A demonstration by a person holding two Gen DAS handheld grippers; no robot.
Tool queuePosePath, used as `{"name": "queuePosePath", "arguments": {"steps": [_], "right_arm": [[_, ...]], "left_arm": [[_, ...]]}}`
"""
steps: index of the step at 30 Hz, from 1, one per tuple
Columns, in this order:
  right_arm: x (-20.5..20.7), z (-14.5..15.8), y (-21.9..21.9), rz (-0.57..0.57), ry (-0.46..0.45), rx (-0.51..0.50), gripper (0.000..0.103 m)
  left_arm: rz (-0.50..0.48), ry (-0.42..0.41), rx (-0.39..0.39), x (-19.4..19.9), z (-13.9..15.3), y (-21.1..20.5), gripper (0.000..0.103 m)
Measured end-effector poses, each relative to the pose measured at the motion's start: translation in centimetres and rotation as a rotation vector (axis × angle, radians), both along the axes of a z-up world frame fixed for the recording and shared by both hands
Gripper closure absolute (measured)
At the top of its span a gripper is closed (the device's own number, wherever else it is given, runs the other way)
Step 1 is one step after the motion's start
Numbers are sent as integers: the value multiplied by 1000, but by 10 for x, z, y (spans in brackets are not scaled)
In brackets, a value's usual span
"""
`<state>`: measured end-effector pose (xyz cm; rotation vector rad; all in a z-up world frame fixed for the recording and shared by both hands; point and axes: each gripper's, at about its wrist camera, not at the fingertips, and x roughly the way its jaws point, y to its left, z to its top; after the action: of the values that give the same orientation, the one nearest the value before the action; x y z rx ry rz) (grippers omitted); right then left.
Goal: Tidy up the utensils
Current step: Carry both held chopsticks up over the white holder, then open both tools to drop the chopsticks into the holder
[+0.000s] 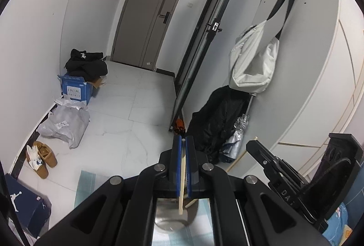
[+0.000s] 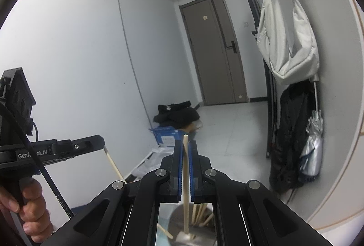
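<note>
In the left wrist view, my left gripper is shut on a pale wooden chopstick that hangs between its blue pads over a metal cup. My right gripper shows at the right edge, with another chopstick sticking out below it. In the right wrist view, my right gripper is shut on a near-upright chopstick. Its lower end hangs over the metal cup, which holds several chopsticks. The left gripper and its chopstick are at the left, held by a hand.
Ahead is a hallway with a brown door. A grey bag, a black coat and a folded umbrella hang on the right wall. A blue box, plastic bags and brown shoes line the left wall.
</note>
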<state>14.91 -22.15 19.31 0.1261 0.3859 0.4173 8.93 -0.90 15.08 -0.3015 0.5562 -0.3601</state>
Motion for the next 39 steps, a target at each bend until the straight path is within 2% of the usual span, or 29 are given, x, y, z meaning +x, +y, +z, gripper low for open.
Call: {"name": "queuePosePath", "arguments": {"steps": [11,14,23,39], "right_arm": [[43,-20,11,14,41,-23,99],[49,-27,14,28,52,-33,99],[44,-54,17,71,67,-92,99],[40,-97,20,104,182,-105,99]], "left_arm": [[21,73,-26,48,-32,6,103],[17,53,13,49,-33,1,103],[-58,29,109,52,-44,-13,103],[-116,112,124,53,-67,-20,103]]}}
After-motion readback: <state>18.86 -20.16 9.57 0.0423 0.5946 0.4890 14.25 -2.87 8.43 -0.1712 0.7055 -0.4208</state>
